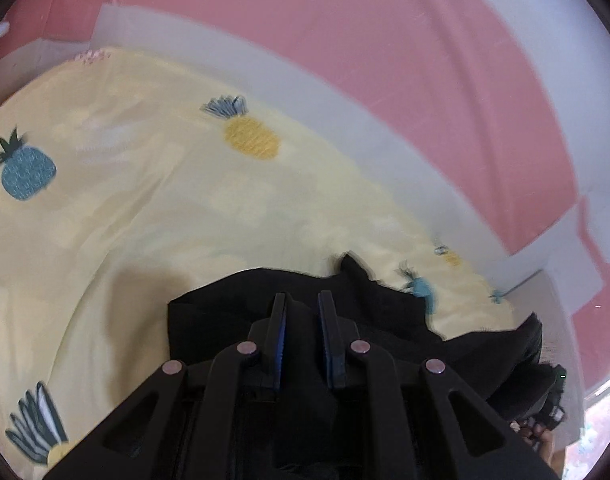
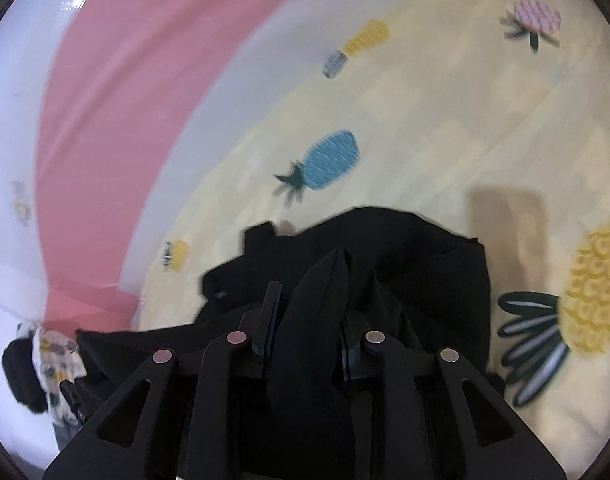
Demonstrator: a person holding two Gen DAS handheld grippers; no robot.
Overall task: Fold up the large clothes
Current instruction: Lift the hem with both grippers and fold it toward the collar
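While the yellow pineapple-print bedsheet [image 1: 153, 200] fills most of both wrist views and serves as the folding surface, a pink wall [image 1: 385, 40] with a pale border band [image 1: 345, 120] rises behind it. Upon this sheet, directly beneath both tools, is the black garment [image 2: 425, 264], the task's own thing: a bunched, irregular mass with a ragged outline and no flat panel, straight crease or squared edge anywhere visible.

Left gripper [image 1: 303, 312]: its jaws stand narrowly apart, blue pads facing each other, with black cloth showing in the gap. Whether the fabric is truly pinched or merely lies beneath cannot be told.

Right gripper [image 2: 305, 304]: its jaws stand somewhat wider, and a thick upright ridge of the garment rises between them. The cloth appears to be held here, for it stands up out of the gap, though the far finger is largely hidden by fabric.

A person's patterned clothing [image 2: 57, 352] appears at the lower left edge of the right wrist view.

Progress, as a judgement: the fold is at an early stage. The garment looks gathered and lifted at two points rather than spread. Flattening it on the sheet, aligning its edges and making each fold all seem to remain.
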